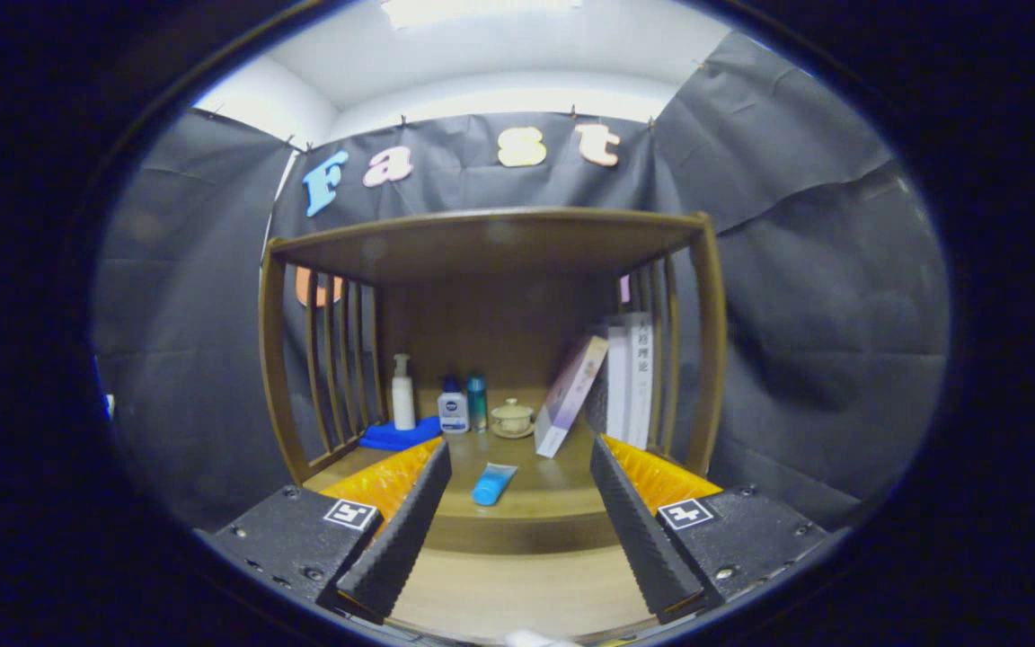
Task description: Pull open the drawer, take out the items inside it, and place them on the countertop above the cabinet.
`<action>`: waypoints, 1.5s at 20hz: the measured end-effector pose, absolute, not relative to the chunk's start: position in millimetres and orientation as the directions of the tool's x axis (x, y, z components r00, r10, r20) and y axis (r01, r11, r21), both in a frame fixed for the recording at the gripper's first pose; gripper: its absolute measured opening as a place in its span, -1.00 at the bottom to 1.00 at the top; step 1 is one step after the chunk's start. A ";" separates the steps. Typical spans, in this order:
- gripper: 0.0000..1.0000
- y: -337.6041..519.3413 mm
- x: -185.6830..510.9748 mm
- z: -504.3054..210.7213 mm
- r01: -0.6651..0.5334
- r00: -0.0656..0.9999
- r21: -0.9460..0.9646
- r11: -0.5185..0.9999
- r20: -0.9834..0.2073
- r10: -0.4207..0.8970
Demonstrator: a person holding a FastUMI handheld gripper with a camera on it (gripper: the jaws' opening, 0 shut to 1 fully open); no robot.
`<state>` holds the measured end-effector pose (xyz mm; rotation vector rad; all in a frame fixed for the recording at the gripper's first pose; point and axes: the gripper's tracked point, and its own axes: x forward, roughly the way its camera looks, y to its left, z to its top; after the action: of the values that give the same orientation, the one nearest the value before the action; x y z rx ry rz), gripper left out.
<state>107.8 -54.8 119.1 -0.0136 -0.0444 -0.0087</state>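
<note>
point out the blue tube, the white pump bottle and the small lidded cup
blue tube (492, 483): gripper view, middle of its body, lying between the open fingers
white pump bottle (403, 402): gripper view, its body
lidded cup (512, 417): gripper view, its bowl

Three bottles (453, 406), one tube (492, 483), three books (625, 377)

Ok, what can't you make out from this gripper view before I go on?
- Drawer: whether it is open or shut; it lies below the countertop, past the view's lower rim.
- White scrap beneath the open gripper: cut off, unidentifiable.
- Blue tube between the fingers: label too small.
- Blue cloth: its front corner hidden by the left finger.
- Book spines: blurred.
</note>
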 end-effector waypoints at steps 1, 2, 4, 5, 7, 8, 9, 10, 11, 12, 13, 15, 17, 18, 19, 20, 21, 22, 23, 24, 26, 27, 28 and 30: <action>0.97 -63.8 95.2 115.5 0.028 0.997 -0.020 0.999 0.067 -0.026; 0.97 -68.5 82.8 110.5 0.040 0.996 -0.029 0.999 0.083 -0.038; 0.97 -71.0 57.3 95.9 0.043 0.994 -0.052 0.998 0.102 -0.037; 0.97 -71.7 47.6 86.4 0.047 0.993 -0.059 0.997 0.108 -0.040; 0.97 -71.4 28.9 64.5 0.060 0.993 -0.055 0.997 0.107 -0.054; 0.97 -69.4 20.8 49.9 0.064 0.994 -0.038 0.997 0.096 -0.060; 0.97 -67.3 14.2 35.4 0.069 0.995 -0.015 0.998 0.080 -0.067; 0.97 -66.9 7.2 20.7 0.082 0.994 0.012 0.997 0.067 -0.082; 0.97 -66.8 1.2 7.8 0.102 0.993 0.044 0.994 0.063 -0.104; 0.97 -65.3 -1.4 -3.7 0.108 0.992 0.074 0.991 0.064 -0.113; 0.97 -60.7 -1.1 -18.3 0.103 0.993 0.086 0.991 0.047 -0.107; 0.96 -55.3 2.4 -53.4 0.094 0.996 0.077 0.993 -0.018 -0.093; 0.98 -51.0 1.5 -72.3 0.090 0.995 0.081 0.993 -0.046 -0.087; 0.98 -45.4 0.2 -81.4 0.084 0.995 0.083 0.993 -0.063 -0.079; 0.98 -38.9 0.5 -91.1 0.073 0.995 0.081 0.994 -0.080 -0.066; 0.98 -32.9 1.6 -99.4 0.060 0.994 0.071 0.996 -0.095 -0.054; 0.98 -28.0 2.8 -106.0 0.053 0.993 0.053 0.997 -0.109 -0.047; 0.98 -23.6 3.3 -113.5 0.045 0.992 0.031 0.998 -0.116 -0.042; 0.98 -20.6 5.0 -119.6 0.041 0.992 0.006 0.999 -0.122 -0.040; 0.98 -19.8 7.1 -128.0 0.044 0.990 -0.018 0.999 -0.133 -0.046; 0.98 -18.5 11.2 -141.6 0.052 0.986 -0.040 0.998 -0.157 -0.058; 0.98 -19.6 14.9 -145.6 0.064 0.984 -0.040 0.997 -0.163 -0.070; 0.98 -19.5 16.7 -150.3 0.068 0.983 -0.033 0.997 -0.171 -0.072; 0.98 -17.0 22.9 -157.2 0.066 0.980 -0.017 0.998 -0.185 -0.068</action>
<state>22.9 -17.0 -157.2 -0.0107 0.1863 -0.0673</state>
